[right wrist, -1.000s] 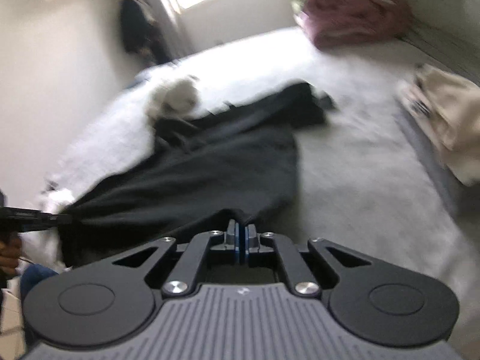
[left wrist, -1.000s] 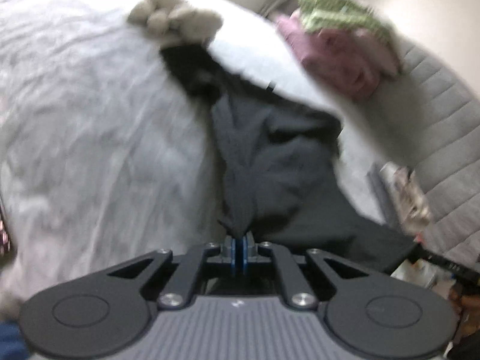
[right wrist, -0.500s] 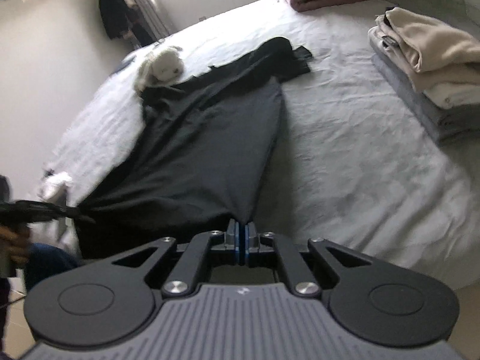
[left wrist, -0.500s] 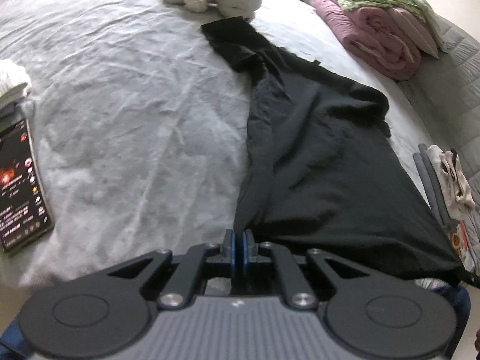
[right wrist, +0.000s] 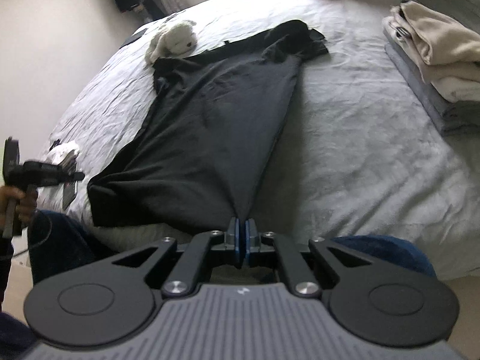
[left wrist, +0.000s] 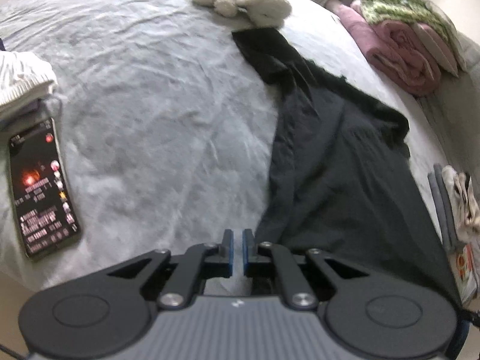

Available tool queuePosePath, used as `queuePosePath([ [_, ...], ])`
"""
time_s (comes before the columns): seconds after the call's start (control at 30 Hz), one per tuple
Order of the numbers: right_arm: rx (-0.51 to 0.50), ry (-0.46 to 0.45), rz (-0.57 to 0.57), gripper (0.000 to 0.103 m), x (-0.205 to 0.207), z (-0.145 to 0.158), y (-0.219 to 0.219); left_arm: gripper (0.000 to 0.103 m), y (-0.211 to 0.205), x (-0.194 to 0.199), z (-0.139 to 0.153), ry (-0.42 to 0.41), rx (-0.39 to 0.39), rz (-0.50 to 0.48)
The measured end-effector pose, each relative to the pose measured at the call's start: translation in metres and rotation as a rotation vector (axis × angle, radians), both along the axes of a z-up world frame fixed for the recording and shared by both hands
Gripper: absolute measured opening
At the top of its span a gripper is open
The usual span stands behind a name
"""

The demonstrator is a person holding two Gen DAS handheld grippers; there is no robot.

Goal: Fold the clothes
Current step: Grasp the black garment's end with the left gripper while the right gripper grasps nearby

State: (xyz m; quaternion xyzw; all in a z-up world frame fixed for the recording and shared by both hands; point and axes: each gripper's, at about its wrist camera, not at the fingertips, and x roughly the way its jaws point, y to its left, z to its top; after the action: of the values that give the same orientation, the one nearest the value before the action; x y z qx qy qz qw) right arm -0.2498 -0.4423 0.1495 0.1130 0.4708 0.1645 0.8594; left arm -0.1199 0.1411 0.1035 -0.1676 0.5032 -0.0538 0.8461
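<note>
My right gripper [right wrist: 242, 231] has the bottom corner of the black T-shirt [right wrist: 210, 135] pinched between its pads, pulled to a taut point, though the jaws are just starting to ease apart. The left gripper [left wrist: 237, 240] is basically closed with only a thin slit, and no cloth is in it. The shirt's other bottom corner lies just to its right. The shirt is spread on the bed [left wrist: 150, 105], its far sleeve touching the plush toy [left wrist: 246, 0]. A phone [left wrist: 42, 189] lies off to the left.
</note>
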Motion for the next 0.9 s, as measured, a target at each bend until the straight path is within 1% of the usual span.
queuePosePath([
  [0.03,-0.009,-0.006,0.002,0.008,0.001,0.004,-0.002,0.005,0.003,0.005,0.002,-0.003,-0.002,0.009],
  [0.07,-0.022,-0.021,0.003,0.013,0.004,0.008,-0.003,0.005,0.005,0.012,0.002,-0.004,-0.009,0.02],
  [0.1,-0.039,-0.043,0.003,0.015,0.008,0.013,-0.005,0.006,0.007,0.019,0.003,-0.005,-0.015,0.032],
  [0.13,-0.056,-0.065,0.003,0.017,0.013,0.018,-0.006,0.009,0.007,0.027,0.004,-0.008,-0.019,0.041],
  [0.2,-0.086,-0.107,-0.003,0.027,0.024,0.026,-0.009,0.022,0.008,0.047,0.005,-0.018,-0.037,0.061],
  [0.23,-0.098,-0.126,-0.014,0.037,0.033,0.029,-0.012,0.03,0.008,0.057,0.005,-0.021,-0.049,0.074],
  [0.27,-0.109,-0.142,-0.019,0.039,0.042,0.031,-0.013,0.031,0.006,0.069,0.005,-0.027,-0.06,0.082],
  [0.3,-0.121,-0.159,-0.013,0.039,0.051,0.032,-0.014,0.032,0.004,0.082,0.006,-0.037,-0.07,0.085],
  [0.37,-0.134,-0.185,-0.007,0.045,0.073,0.029,-0.014,0.036,0.002,0.108,0.002,-0.046,-0.108,0.098],
  [0.47,-0.113,-0.192,-0.022,0.046,0.114,0.014,-0.016,0.042,0.001,0.148,-0.005,-0.056,-0.167,0.128],
  [0.53,-0.1,-0.192,-0.034,0.046,0.141,0.004,-0.02,0.043,0.003,0.18,-0.013,-0.067,-0.188,0.167],
  [0.6,-0.098,-0.19,-0.047,0.047,0.172,-0.006,-0.025,0.047,0.004,0.207,-0.021,-0.077,-0.193,0.189],
  [0.67,-0.101,-0.189,-0.061,0.049,0.204,-0.016,-0.029,0.056,0.005,0.235,-0.029,-0.087,-0.184,0.207],
  [0.73,-0.108,-0.189,-0.079,0.049,0.236,-0.022,-0.036,0.057,0.007,0.261,-0.038,-0.095,-0.174,0.224],
  [0.8,-0.085,-0.184,-0.101,0.05,0.27,-0.027,-0.045,0.058,0.008,0.281,-0.05,-0.087,-0.176,0.236],
  [0.9,-0.053,-0.161,-0.122,0.056,0.317,-0.038,-0.056,0.061,0.003,0.305,-0.067,-0.064,-0.221,0.25],
])
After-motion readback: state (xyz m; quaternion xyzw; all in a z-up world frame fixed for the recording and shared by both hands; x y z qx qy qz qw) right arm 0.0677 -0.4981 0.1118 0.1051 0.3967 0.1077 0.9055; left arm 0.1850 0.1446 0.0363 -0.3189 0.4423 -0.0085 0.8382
